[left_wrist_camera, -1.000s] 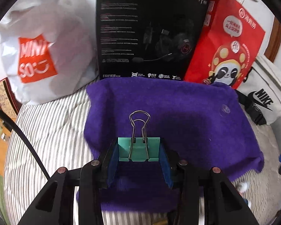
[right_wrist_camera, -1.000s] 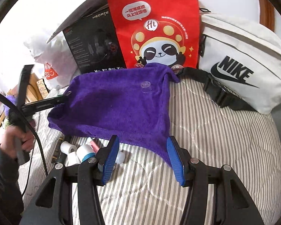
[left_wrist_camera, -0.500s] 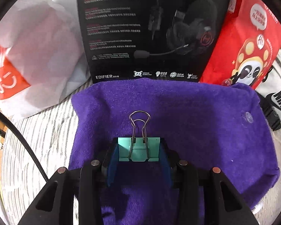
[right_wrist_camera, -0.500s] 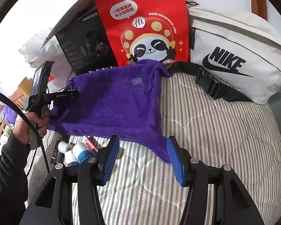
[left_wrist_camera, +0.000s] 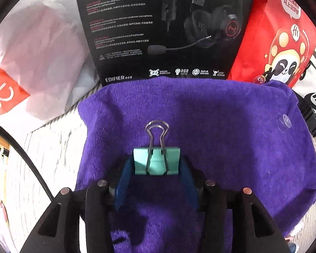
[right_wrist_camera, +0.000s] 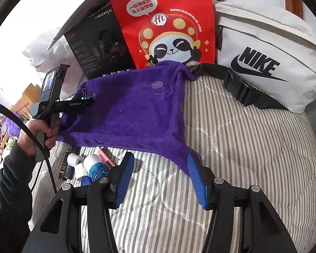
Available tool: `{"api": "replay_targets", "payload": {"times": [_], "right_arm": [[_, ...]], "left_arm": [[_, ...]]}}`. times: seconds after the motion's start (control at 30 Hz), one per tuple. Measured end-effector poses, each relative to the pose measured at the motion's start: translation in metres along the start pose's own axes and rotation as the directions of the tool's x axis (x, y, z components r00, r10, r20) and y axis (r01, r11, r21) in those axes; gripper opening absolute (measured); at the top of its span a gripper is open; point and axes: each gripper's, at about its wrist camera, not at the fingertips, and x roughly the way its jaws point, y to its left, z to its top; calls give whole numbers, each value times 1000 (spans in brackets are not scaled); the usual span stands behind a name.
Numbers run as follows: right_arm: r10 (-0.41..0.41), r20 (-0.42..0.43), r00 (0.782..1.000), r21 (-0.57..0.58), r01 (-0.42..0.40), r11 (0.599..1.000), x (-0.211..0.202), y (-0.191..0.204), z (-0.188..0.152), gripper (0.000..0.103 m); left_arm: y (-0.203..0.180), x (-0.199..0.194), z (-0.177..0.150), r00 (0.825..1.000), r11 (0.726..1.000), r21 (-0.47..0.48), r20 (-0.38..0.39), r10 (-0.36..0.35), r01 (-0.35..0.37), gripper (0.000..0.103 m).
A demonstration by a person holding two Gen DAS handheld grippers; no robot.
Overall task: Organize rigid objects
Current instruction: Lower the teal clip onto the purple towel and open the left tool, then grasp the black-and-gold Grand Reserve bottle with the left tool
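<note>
A teal binder clip (left_wrist_camera: 157,161) with its wire handles pointing forward sits between the blue pads of my left gripper (left_wrist_camera: 157,164), low over a purple towel (left_wrist_camera: 221,143). The jaws are opening, and the clip has slipped a little forward between the pads, which flank it closely. The right wrist view shows that gripper (right_wrist_camera: 88,102) from the side, held by a hand over the towel's (right_wrist_camera: 132,113) left edge. My right gripper (right_wrist_camera: 161,168) stands open above striped bedding (right_wrist_camera: 231,158) at the towel's near corner, with nothing between its fingers.
A clear suction cup (right_wrist_camera: 157,86) lies on the towel. White rolls (right_wrist_camera: 74,160), a blue-and-white bottle (right_wrist_camera: 95,168) and a pink stick (right_wrist_camera: 104,158) lie near the towel's front edge. Behind stand a black headset box (left_wrist_camera: 164,31), a red panda bag (right_wrist_camera: 168,25), a white Nike bag (right_wrist_camera: 263,63) and a white plastic bag (left_wrist_camera: 38,63).
My left gripper has moved forward over the towel toward the headset box. Its pads have spread slightly and the clip has shifted forward between them. The right gripper has hardly moved.
</note>
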Motion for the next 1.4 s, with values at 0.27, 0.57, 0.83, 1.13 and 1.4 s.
{"api": "replay_targets", "payload": {"times": [0.27, 0.57, 0.83, 1.13, 1.4], "right_arm": [[8, 7, 1000, -12, -8, 1000, -12, 10, -9, 53], [36, 34, 999, 6, -36, 999, -36, 23, -23, 53], [31, 47, 998, -16, -30, 999, -53, 35, -36, 53], [33, 36, 999, -29, -32, 999, -62, 36, -49, 53], [54, 14, 998, -25, -54, 998, -54, 39, -54, 53]], "left_arm": [[3, -40, -22, 1000, 1000, -11, 23, -3, 4, 46], [20, -98, -71, 997, 998, -43, 77, -31, 35, 46], [11, -112, -124, 998, 999, -16, 58, -35, 36, 46], [1, -98, -159, 998, 997, -44, 1, -61, 61, 46], [-15, -91, -165, 999, 999, 9, -26, -41, 42, 46]]}}
